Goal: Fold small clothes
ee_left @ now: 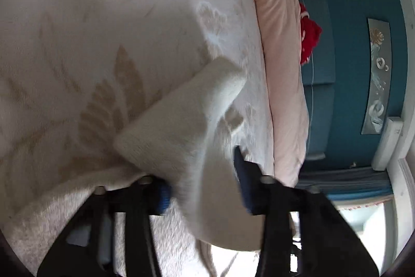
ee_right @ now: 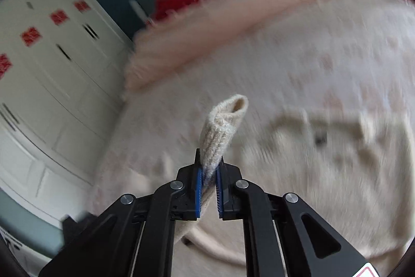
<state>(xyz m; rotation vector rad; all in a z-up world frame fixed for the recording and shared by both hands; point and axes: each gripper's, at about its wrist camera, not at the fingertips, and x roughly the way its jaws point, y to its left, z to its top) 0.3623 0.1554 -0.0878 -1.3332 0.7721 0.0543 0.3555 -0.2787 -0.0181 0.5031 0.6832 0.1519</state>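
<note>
Cream knitted fabric fills both views: a small sweater (ee_right: 298, 186) lies over a pale bed blanket with a leaf pattern (ee_left: 103, 43), and both grippers hold parts of it up.

I think the main risk is at the left gripper (ee_left: 202, 191). Its blue pads stand wide apart, and a thick fold of the sweater (ee_left: 181, 126) passes between them. I cannot tell if the pads really press on the cloth or if it only drapes there. If they do not, the fold can slide out when the hands move, and the garment falls in a heap. The right wrist view is also blurred, which suggests quick motion; a fast pull may drag the ribbed edge out of the narrow grip or stretch the knit unevenly, so the fold line goes crooked.

The right gripper (ee_right: 208, 188) is closed on a ribbed cuff or hem (ee_right: 220, 131), which stands up out of the pads like a small folded tube. The knit looks soft, thick and fuzzy, so it probably bends in round folds and not sharp ones. A pink pillow or quilt (ee_left: 282, 69) lies along the far edge of the bed, beside the teal wall (ee_left: 358, 43)
</note>
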